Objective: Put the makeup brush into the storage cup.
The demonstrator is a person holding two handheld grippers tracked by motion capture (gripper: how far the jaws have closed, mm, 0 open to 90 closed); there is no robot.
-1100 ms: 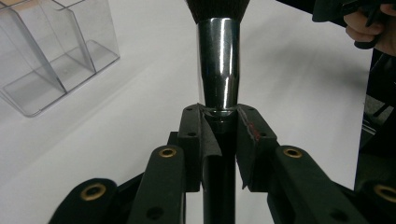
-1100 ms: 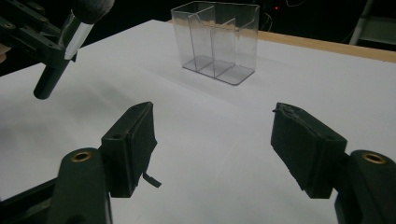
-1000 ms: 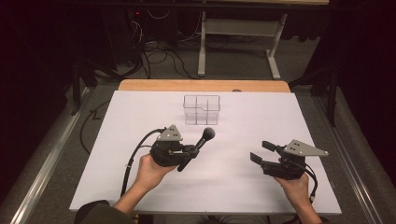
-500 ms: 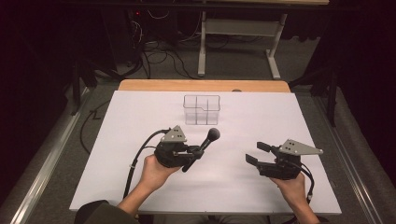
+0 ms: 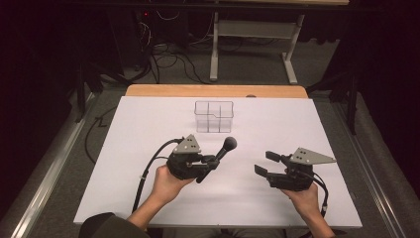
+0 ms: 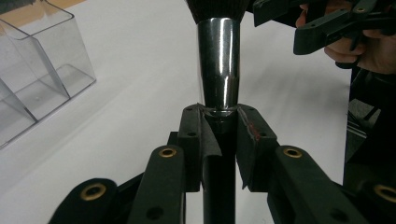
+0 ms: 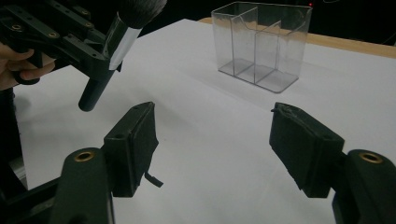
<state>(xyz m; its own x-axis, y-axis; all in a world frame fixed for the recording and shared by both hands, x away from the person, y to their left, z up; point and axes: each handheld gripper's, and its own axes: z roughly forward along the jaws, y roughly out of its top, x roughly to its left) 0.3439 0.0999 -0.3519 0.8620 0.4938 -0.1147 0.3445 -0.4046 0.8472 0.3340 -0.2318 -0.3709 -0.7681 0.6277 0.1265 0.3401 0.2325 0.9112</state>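
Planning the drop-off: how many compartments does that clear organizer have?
3 visible. The clear organizer has one long compartment across its taller back and two side by side at its lower front. Its clear walls could hide another divider. The left claw holds the brush.

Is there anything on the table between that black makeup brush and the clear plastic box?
Nothing visible: the left gripper is shut on the black makeup brush, and only bare white table lies between it and the clear plastic divided box.
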